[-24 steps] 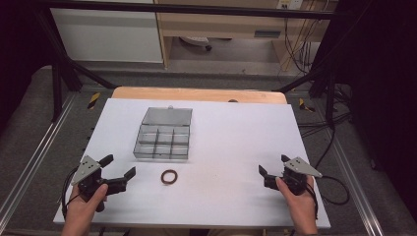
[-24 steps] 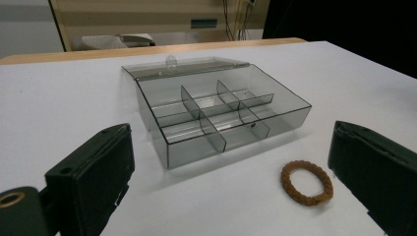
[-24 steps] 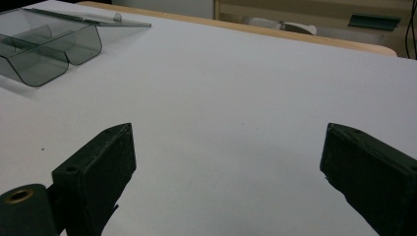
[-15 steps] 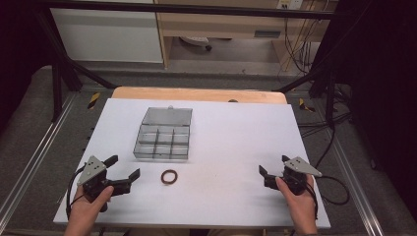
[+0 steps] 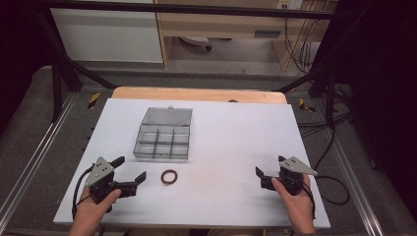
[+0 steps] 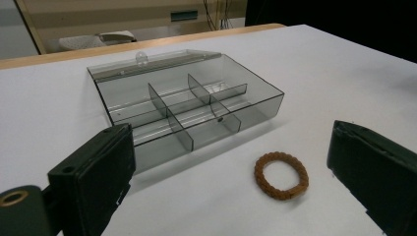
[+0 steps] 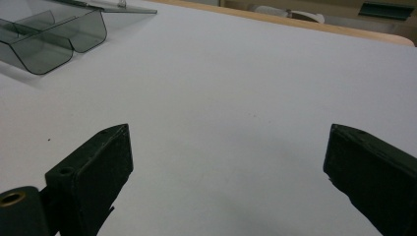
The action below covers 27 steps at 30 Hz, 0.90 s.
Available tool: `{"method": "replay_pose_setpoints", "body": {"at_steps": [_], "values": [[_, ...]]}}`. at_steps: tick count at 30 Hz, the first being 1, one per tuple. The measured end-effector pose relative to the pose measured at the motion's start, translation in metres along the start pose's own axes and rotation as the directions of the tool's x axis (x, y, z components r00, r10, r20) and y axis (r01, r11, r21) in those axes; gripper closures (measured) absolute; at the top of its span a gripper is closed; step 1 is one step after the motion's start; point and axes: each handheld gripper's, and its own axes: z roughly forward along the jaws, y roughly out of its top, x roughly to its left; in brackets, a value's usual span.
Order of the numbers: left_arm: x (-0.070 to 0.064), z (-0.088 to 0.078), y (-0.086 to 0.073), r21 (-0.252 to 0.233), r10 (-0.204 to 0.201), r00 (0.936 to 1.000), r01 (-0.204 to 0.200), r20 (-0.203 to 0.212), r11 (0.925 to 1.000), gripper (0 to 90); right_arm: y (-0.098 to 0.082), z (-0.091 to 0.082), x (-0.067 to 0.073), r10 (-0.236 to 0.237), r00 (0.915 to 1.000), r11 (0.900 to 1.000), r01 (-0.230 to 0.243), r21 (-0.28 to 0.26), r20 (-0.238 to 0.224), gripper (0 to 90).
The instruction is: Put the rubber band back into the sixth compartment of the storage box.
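Two grippers sit low over the white table (image 5: 226,147), one at each near corner, and neither holds anything. Starting at the left, the left gripper (image 5: 129,169) has its jaws spread wide and aimed toward the small brown braided ring (image 5: 169,177), which lies flat on the table just beyond the jaw tips. In the left gripper view the ring (image 6: 281,175) sits between the two jaws but ahead of them, touching neither. Just behind the ring stands the clear divided box (image 5: 162,140), lid folded back, its compartments looking empty.

Further right the table is bare up to the right gripper (image 5: 269,171), also wide open with nothing between its jaws, resting well apart from both ring and box.

Judging from this, the likely job is to pick up the ring and drop it into a compartment. The ring is thin and lies flat, so jaws closing too high could slip over it, or one jaw could push it sideways across the smooth surface. A pinch on the rim alone might let it swing or fall. Reaching too far could nudge the light box.
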Motion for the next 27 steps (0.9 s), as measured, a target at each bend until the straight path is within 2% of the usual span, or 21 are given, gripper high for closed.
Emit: {"method": "replay_pose_setpoints", "body": {"at_steps": [6, 13, 17, 23, 27], "values": [[-0.003, 0.003, -0.002, 0.022, 0.018, 0.9997, -0.018, 0.018, 0.9996, 4.8, 0.0, 0.003, 0.004, -0.014, 0.9998, 1.0, 0.014, 0.016, -0.011, 5.1], [-0.008, 0.007, -0.002, 0.036, 0.028, 0.999, -0.03, 0.036, 0.9989, 5.0, 0.0, 0.003, 0.005, -0.011, 0.9998, 1.0, 0.012, 0.022, -0.014, 5.0], [-0.012, 0.012, -0.002, 0.061, 0.026, 0.9991, -0.028, 0.033, 0.9977, 5.7, 0.0, 0.004, 0.005, 0.0, 0.9999, 1.0, 0.001, 0.017, -0.016, 5.0], [-0.02, 0.022, -0.004, 0.097, 0.046, 0.9969, -0.052, 0.063, 0.994, 6.6, 0.0, 0.004, 0.005, 0.001, 0.9999, 1.0, -0.001, 0.022, -0.016, 4.9], [-0.029, 0.034, -0.005, 0.14, 0.064, 0.9936, -0.076, 0.093, 0.9872, 9.3, -0.001, 0.005, 0.004, 0.007, 0.9999, 1.0, -0.007, 0.024, -0.015, 4.9]]}}
